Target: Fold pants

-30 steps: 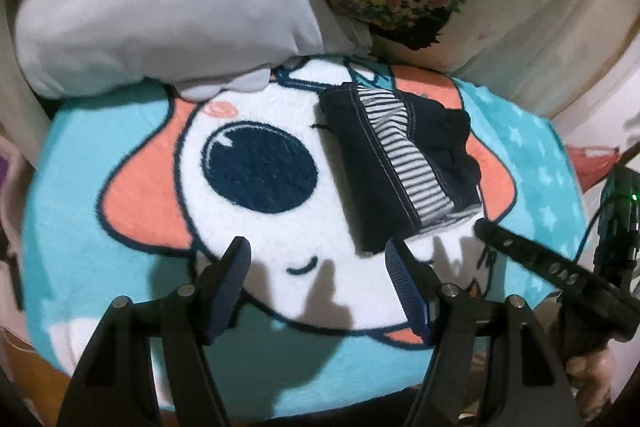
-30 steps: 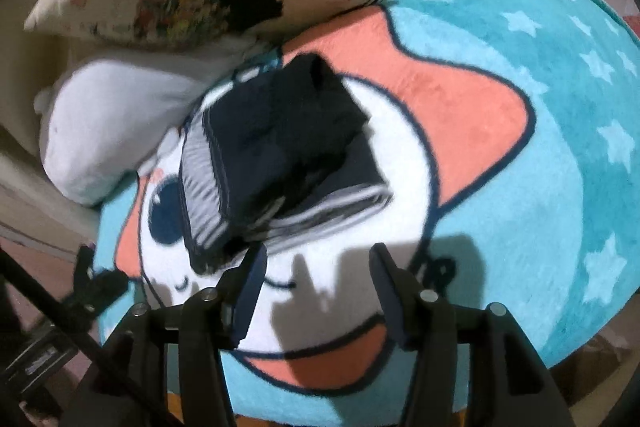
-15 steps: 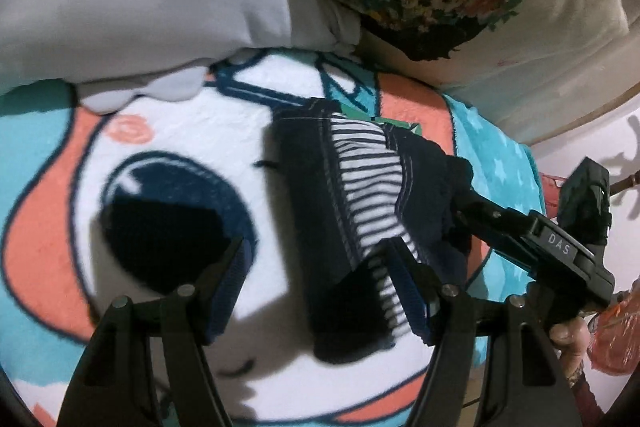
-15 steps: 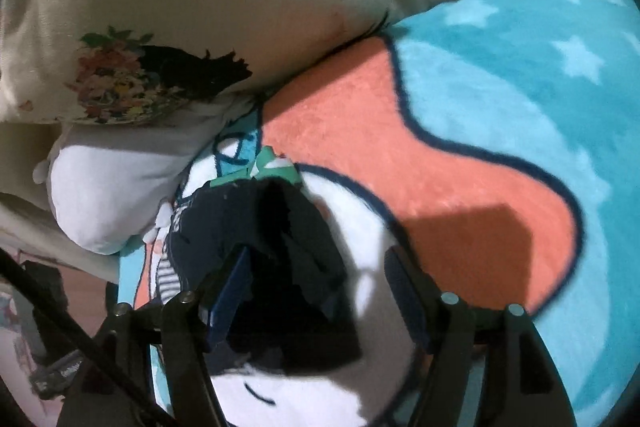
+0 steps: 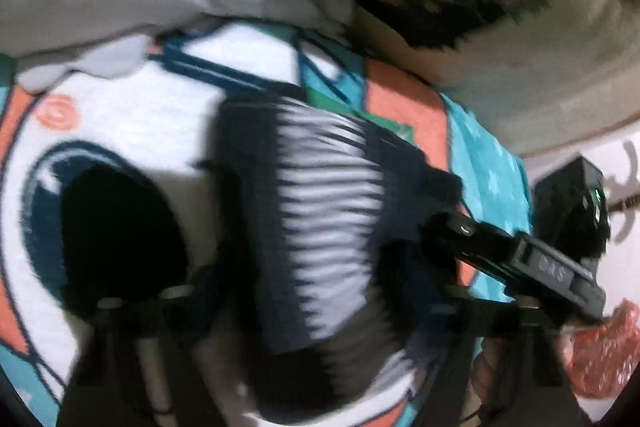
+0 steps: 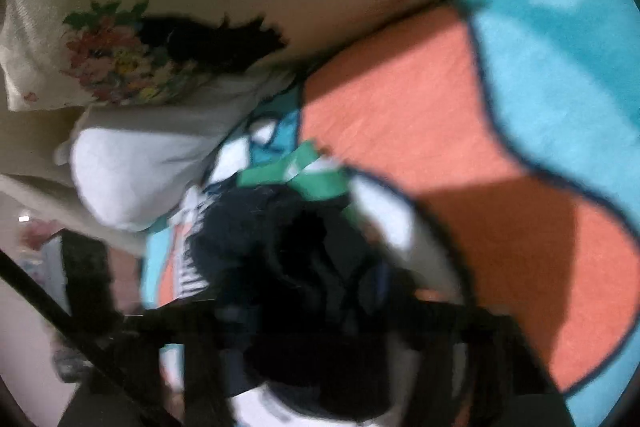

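Over the preceding second both tools advanced from a stand-off position short of the pants [image 5: 320, 227] to a position directly over them. In the left wrist view the left tool [image 5: 304, 291] straddled the near end of the folded bundle, with the striped waistband [image 5: 332, 219] running up between its fingers; earlier that tool had only bare blanket [image 5: 120, 115] ahead of it. Its jaws had just been closing around the bundle, but motion blur hid the pads, so contact with the cloth could not be confirmed. The right tool [image 6: 316, 307] had likewise been closing, with the dark fabric between its fingers; its pads were lost in blur and shadow, so a pinch could not be told there either. Its body [image 5: 512, 255] entered the left view from the right and reached onto the far side of the bundle. The pants lay in a compact stack on the blanket, just short of the pillows [image 6: 168, 27]. Judgement: folding appeared largely complete, and the closing jaws indicated a two-sided grasp, either for a final fold or for lifting the stack.
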Demonstrator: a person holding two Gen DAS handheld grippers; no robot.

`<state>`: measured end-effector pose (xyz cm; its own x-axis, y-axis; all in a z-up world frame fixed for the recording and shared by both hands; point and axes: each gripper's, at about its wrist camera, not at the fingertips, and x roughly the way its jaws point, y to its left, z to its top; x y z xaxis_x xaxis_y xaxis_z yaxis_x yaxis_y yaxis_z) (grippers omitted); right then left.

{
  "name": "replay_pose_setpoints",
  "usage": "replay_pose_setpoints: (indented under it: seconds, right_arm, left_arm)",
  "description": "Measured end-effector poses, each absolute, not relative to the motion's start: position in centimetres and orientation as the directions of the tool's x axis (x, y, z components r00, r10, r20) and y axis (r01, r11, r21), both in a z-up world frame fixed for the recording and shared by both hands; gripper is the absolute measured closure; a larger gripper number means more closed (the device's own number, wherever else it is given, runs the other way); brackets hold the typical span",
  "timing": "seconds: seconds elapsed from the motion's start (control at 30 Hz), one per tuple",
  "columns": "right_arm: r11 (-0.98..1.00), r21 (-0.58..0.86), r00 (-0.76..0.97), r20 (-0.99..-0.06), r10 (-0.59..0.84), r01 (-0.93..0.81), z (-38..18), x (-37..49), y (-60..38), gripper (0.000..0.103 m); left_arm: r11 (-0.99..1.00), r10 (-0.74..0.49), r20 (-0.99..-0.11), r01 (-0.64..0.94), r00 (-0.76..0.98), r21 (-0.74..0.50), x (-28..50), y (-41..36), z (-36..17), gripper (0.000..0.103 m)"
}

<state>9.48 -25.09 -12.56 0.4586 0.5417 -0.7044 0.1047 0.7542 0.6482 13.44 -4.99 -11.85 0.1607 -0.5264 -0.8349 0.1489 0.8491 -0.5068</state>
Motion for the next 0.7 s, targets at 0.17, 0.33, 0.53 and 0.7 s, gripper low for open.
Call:
replay_pose_setpoints:
  seconds: [0.17,0.33,0.53,0.7]
  right_arm:
    - [0.700,0.706,0.465,-0.657,0.593,0.106,-12.0,9.0,-25.5,0.073]
    - [0.675,0.732,0.492,-0.621,0.610,0.087,-10.3,7.8,-25.1,0.074]
    - [0.662,0.746,0.505,-0.601,0.620,0.074,-8.4,4.6,-23.9,0.074]
    - [0.661,0.746,0.491,-0.607,0.625,0.080,-8.1,0.8,-22.4,0.074]
  left_arm:
    - [0.871,-0.488,-0.846,0.185,0.214,-0.456,12.3,-5.7,-9.9,0.073]
    - [0.864,-0.502,-0.831,0.177,0.242,-0.471,11.1,-4.9,-8.0,0.073]
    - [0.855,-0.518,-0.821,0.168,0.240,-0.491,8.5,-3.5,-6.7,0.073]
    - [0.851,-0.524,-0.825,0.166,0.212,-0.498,4.9,-2.2,-7.3,0.073]
